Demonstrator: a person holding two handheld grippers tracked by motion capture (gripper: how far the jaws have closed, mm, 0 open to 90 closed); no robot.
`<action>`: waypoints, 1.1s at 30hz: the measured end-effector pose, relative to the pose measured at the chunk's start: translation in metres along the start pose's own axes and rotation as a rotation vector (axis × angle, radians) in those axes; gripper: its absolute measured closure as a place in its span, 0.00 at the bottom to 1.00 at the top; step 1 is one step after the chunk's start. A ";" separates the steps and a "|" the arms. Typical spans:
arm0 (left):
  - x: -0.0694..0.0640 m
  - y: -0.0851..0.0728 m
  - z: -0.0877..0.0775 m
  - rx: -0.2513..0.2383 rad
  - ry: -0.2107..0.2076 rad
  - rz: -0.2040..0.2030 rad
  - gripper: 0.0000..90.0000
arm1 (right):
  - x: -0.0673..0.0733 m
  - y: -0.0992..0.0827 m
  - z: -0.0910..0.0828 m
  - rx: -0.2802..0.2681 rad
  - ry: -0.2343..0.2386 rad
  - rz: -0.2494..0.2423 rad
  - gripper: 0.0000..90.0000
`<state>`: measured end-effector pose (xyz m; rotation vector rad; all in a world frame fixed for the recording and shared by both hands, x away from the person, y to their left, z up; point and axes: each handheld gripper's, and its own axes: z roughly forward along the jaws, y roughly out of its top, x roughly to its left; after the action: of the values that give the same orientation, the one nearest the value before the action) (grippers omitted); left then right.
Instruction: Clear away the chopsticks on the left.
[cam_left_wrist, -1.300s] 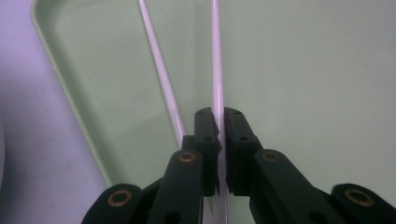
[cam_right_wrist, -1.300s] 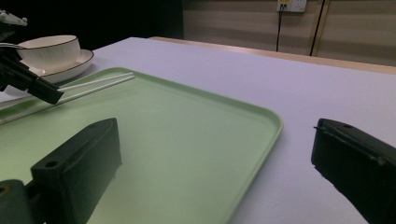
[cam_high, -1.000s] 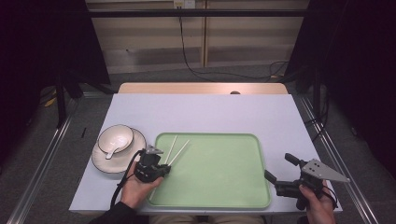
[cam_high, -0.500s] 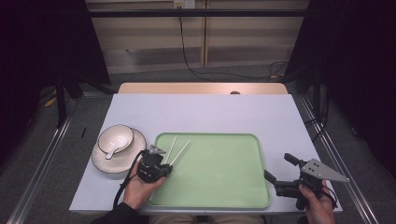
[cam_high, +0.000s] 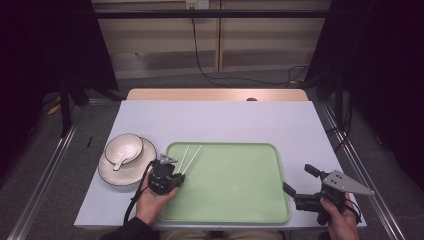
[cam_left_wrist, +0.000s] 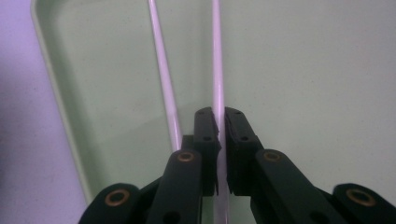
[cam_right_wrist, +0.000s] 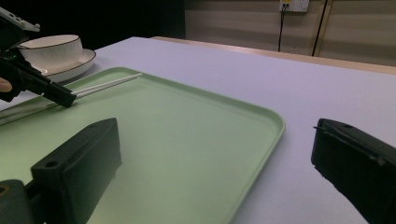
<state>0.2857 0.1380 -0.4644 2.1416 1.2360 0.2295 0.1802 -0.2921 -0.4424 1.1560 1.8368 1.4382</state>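
Two white chopsticks (cam_high: 189, 156) lie on the left part of a pale green tray (cam_high: 260, 155). My left gripper (cam_high: 175, 176) rests low over the tray's left edge, its jaws shut on one chopstick (cam_left_wrist: 217, 70). The other chopstick (cam_left_wrist: 163, 79) lies loose just left of the jaws. From the right gripper view the left gripper (cam_right_wrist: 60, 99) pinches the near ends of the chopsticks (cam_right_wrist: 107, 84). My right gripper (cam_high: 298, 178) is held at the tray's right front corner, open, with nothing between its jaws (cam_right_wrist: 215, 128).
A white bowl (cam_high: 123, 148) with a spoon (cam_high: 119, 162) in it stands on a white plate (cam_high: 131, 175) just left of the tray. The lilac table top (cam_high: 225, 120) stretches beyond the tray to a wooden strip at the far edge.
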 end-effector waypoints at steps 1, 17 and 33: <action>0.000 0.000 0.000 -0.001 -0.003 -0.007 0.94 | 0.000 0.000 0.000 0.000 0.001 -0.003 0.01; 0.001 0.002 0.000 -0.011 -0.023 0.053 0.85 | -0.001 0.000 0.000 -0.002 0.003 0.000 0.01; -0.003 0.032 0.017 -0.060 -0.110 0.156 1.00 | -0.001 0.000 0.000 0.001 0.001 0.005 0.01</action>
<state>0.3141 0.1168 -0.4574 2.1695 0.9900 0.2099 0.1804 -0.2928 -0.4427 1.1615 1.8371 1.4412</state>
